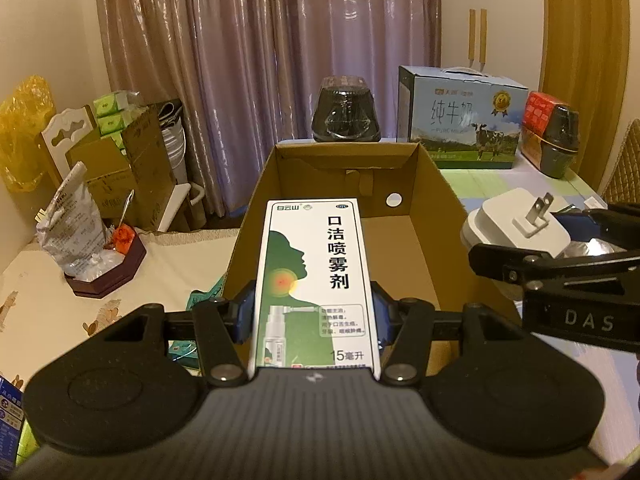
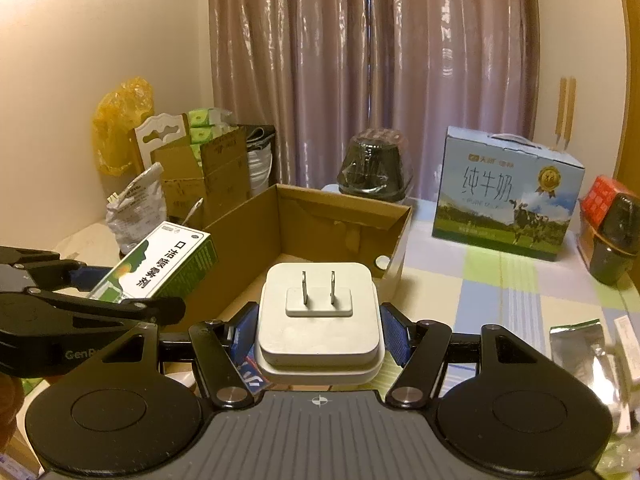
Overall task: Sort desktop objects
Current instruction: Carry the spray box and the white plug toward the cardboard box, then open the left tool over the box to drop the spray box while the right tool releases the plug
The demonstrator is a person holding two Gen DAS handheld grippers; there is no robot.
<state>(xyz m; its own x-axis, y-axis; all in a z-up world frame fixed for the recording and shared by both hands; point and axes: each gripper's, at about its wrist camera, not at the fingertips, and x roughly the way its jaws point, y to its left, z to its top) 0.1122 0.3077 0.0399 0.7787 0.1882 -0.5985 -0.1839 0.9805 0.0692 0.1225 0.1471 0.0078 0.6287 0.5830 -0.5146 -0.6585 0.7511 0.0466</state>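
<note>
My left gripper (image 1: 314,308) is shut on a tall white-and-green throat spray box (image 1: 316,280), held lengthwise over the near edge of an open brown cardboard box (image 1: 432,216). The cardboard box's inside shows nothing in it. My right gripper (image 2: 318,332) is shut on a white square charger plug (image 2: 318,320), prongs facing up, just before the cardboard box (image 2: 344,216). In the right wrist view the left gripper (image 2: 104,284) and spray box (image 2: 160,264) hang at the left. In the left wrist view the plug (image 1: 520,224) is at the right.
A blue milk carton (image 1: 464,120), a wrapped dark pot (image 1: 346,108) and a dark bottle (image 1: 560,144) stand behind the cardboard box. A hexagonal dark tray (image 1: 104,276) with a bag sits left. Foil pouches (image 2: 580,344) lie at the right on the checked cloth.
</note>
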